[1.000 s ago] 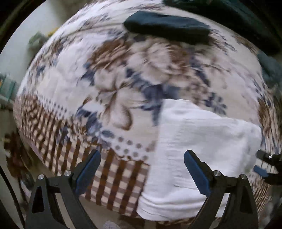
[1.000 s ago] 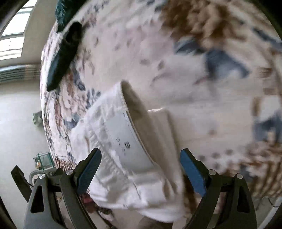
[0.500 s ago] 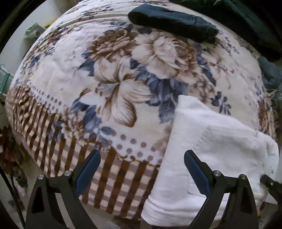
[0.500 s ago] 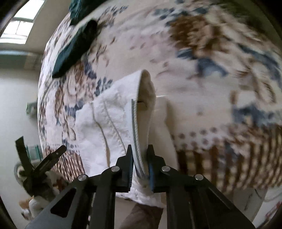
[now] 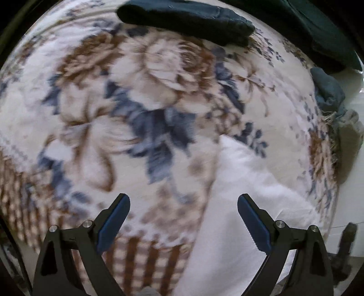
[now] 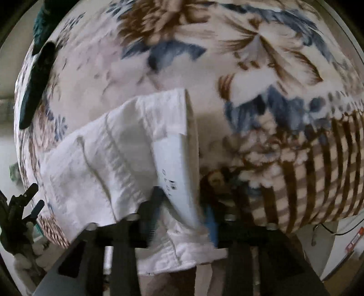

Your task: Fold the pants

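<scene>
White pants (image 5: 245,182) lie folded on a floral blanket (image 5: 136,113) near its striped front edge. My left gripper (image 5: 183,218) hangs open above the blanket, its right finger over the pants' left border and nothing between its fingers. In the right wrist view the pants (image 6: 102,164) show their raised waistband (image 6: 179,164) with a printed label. My right gripper (image 6: 182,211) is blurred and its jaws are opening, the waistband still standing between them. The left gripper (image 6: 20,211) shows at that view's left edge.
A dark folded garment (image 5: 186,20) lies at the far side of the blanket, also seen as a dark strip (image 6: 36,86). More dark clothes (image 5: 318,34) and a blue-grey cloth (image 5: 329,91) sit at the right. The blanket's striped edge (image 6: 318,182) drops to the floor.
My right gripper closed on the waistband, swung it over, and now its jaws have parted. The left gripper stayed open and sank closer to the blanket, drifting away from the front edge.
</scene>
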Motion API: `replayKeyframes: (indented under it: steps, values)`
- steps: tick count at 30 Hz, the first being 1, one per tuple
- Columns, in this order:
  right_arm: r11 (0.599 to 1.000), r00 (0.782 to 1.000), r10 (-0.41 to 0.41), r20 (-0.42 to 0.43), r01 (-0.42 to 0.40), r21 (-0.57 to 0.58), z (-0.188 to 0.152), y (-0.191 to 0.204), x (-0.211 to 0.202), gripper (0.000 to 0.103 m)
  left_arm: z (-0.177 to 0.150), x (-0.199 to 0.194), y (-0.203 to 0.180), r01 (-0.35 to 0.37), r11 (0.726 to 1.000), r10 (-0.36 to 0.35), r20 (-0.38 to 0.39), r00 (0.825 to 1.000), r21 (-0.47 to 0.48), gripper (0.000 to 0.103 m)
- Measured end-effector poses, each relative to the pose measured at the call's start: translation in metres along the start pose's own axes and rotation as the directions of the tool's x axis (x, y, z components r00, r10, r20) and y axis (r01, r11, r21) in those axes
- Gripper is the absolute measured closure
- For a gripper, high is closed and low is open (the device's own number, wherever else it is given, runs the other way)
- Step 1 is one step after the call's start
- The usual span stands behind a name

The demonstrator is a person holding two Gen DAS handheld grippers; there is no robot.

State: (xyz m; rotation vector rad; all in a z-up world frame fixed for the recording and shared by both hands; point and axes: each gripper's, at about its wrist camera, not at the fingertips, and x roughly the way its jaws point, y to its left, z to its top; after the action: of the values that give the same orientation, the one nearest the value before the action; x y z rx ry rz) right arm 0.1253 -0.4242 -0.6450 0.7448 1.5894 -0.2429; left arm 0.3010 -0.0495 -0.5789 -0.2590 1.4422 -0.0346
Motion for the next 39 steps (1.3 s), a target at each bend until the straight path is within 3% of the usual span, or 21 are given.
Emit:
replayKeyframes:
  steps: [2,4,5,6,7,8,9,11,16,19,22,24,26,29,32,34,35,36,37,39]
  values:
    - [0.998,0.999,0.035,0.013,-0.035,0.048,0.004,-0.008,0.0,0.035,0.011,0.013,-0.003,0.031,0.999,-0.031,-0.019,0.999,-0.026,0.006]
    - [0.993,0.997,0.073,0.001,-0.072,0.09,0.006,-0.016,0.01,0.033,0.021,0.029,-0.008,0.082,0.996,-0.084,-0.049,0.995,-0.04,0.007]
    - [0.988,0.995,0.101,-0.019,-0.098,0.116,0.006,-0.02,0.018,0.033,0.026,0.039,-0.012,0.112,0.993,-0.114,-0.067,0.991,-0.037,0.013]
    - [0.982,0.991,0.131,-0.028,-0.126,0.142,0.007,-0.024,0.023,0.033,0.029,0.046,-0.015,0.144,0.989,-0.146,-0.072,0.987,-0.031,0.04]
    - [0.974,0.987,0.159,-0.024,-0.153,0.165,0.007,-0.027,0.026,0.033,0.031,0.052,-0.018,0.176,0.984,-0.177,-0.078,0.981,-0.022,0.058]
    - [0.971,0.985,0.174,-0.011,-0.169,0.171,0.006,-0.027,0.027,0.04,0.033,0.059,-0.023,0.191,0.981,-0.191,-0.093,0.977,0.0,0.075]
    - [0.971,0.984,0.176,0.008,-0.175,0.162,0.005,-0.026,0.025,0.061,0.034,0.061,-0.024,0.184,0.983,-0.182,-0.088,0.979,0.012,0.076]
    - [0.984,0.989,0.137,0.055,-0.142,0.104,0.003,-0.017,0.012,0.067,0.035,0.063,-0.018,0.199,0.98,-0.198,-0.084,0.977,0.005,0.077]
    - [0.995,0.983,0.001,0.182,0.017,-0.099,0.005,0.03,-0.018,0.073,0.037,0.076,0.025,0.285,0.938,-0.31,-0.109,0.944,-0.198,0.077]
    - [0.979,0.982,-0.086,0.17,0.114,-0.166,0.019,0.052,-0.012,0.069,0.037,0.073,0.03,0.297,0.926,-0.328,-0.109,0.938,-0.233,0.075]
    - [0.998,0.998,-0.009,0.056,0.013,-0.065,0.022,0.027,-0.008,0.057,0.036,0.059,0.026,0.288,0.932,-0.318,-0.117,0.941,-0.219,0.054]
    - [0.993,0.994,0.095,0.055,-0.098,0.058,0.013,-0.005,-0.017,0.038,0.032,0.043,0.025,0.279,0.939,-0.302,-0.09,0.949,-0.202,0.029]
    - [0.976,0.989,0.127,0.071,-0.138,0.17,-0.002,-0.033,-0.025,0.033,0.025,0.031,0.022,0.278,0.945,-0.292,-0.06,0.955,-0.172,0.018]
    - [0.923,0.978,0.207,0.03,-0.205,0.327,-0.025,-0.064,-0.013,0.033,0.01,0.023,0.016,0.263,0.958,-0.271,-0.065,0.96,-0.116,0.018]
    - [0.841,0.933,0.36,-0.022,-0.314,0.44,-0.039,-0.074,0.023,0.033,-0.002,0.031,0.014,0.255,0.961,-0.265,-0.093,0.96,-0.107,0.018]
    - [0.806,0.904,0.427,0.004,-0.383,0.451,-0.042,-0.069,0.036,0.051,-0.005,0.041,0.014,0.25,0.959,-0.265,-0.109,0.958,-0.131,0.018]
    - [0.829,0.918,0.396,0.021,-0.367,0.423,-0.043,-0.064,0.033,0.055,-0.004,0.047,0.015,0.254,0.955,-0.272,-0.11,0.956,-0.151,0.018]
    - [0.851,0.932,0.361,0.037,-0.346,0.394,-0.044,-0.059,0.028,0.07,-0.003,0.051,0.016,0.255,0.953,-0.275,-0.108,0.955,-0.166,0.018]
    - [0.876,0.946,0.321,0.045,-0.315,0.366,-0.047,-0.056,0.02,0.077,-0.001,0.054,0.017,0.261,0.949,-0.281,-0.102,0.954,-0.177,0.018]
    - [0.887,0.952,0.297,0.071,-0.303,0.348,-0.055,-0.059,0.006,0.078,0.006,0.06,0.015,0.254,0.951,-0.273,-0.096,0.957,-0.178,0.018]
